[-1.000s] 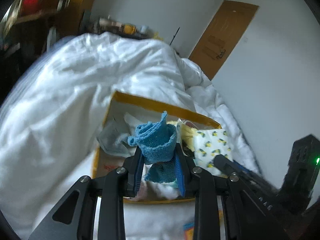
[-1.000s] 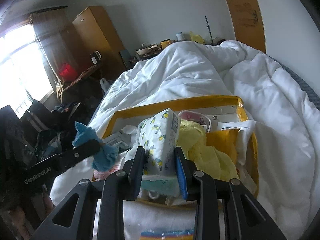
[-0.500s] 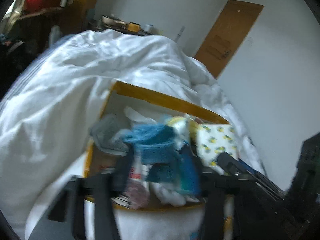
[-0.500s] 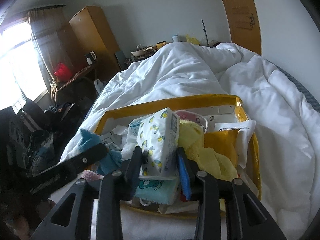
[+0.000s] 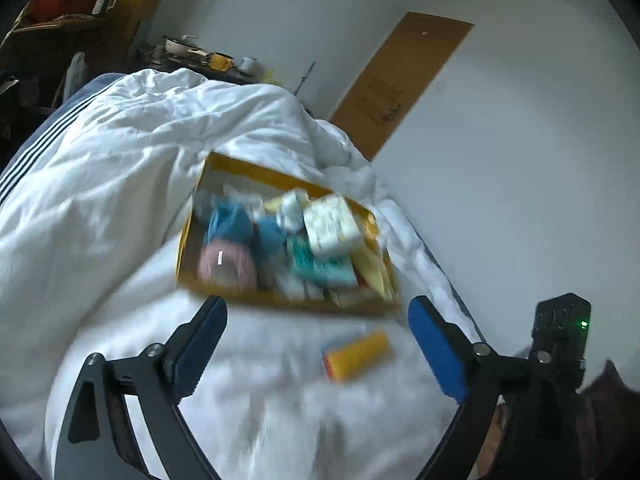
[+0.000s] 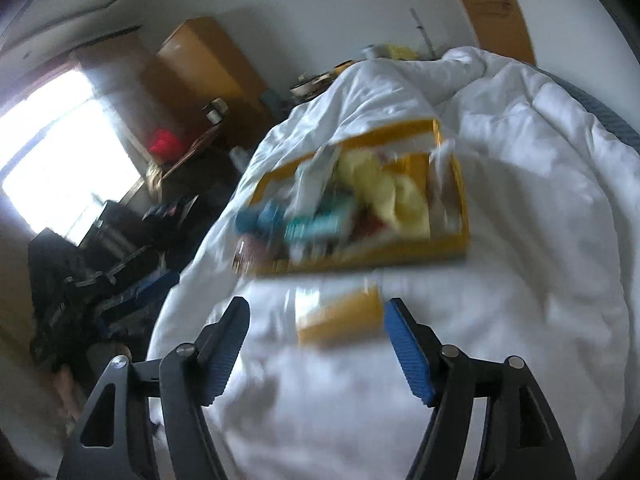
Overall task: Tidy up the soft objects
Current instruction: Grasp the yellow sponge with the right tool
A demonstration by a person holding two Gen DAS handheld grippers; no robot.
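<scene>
With both loads dropped into the box (image 5: 280,300), left gripper (image 5: 316,344) and right gripper (image 6: 316,340) jaws are opening, empty; sponge (image 5: 356,354) at box's 6 o'clock remains.

The supporting surface is a bed covered by a rumpled white duvet (image 5: 132,184), which rises into a high mound on the far side. A shallow yellow box (image 5: 280,300) rests directly on the duvet near the middle of the bed, its near rim toward the camera; it is filled with soft items, blurred in both views. A small yellow packet (image 5: 356,354) lies on the duvet just near of the box, apart from it. A striped blue fabric edge (image 5: 44,148) shows at the far left.
</scene>
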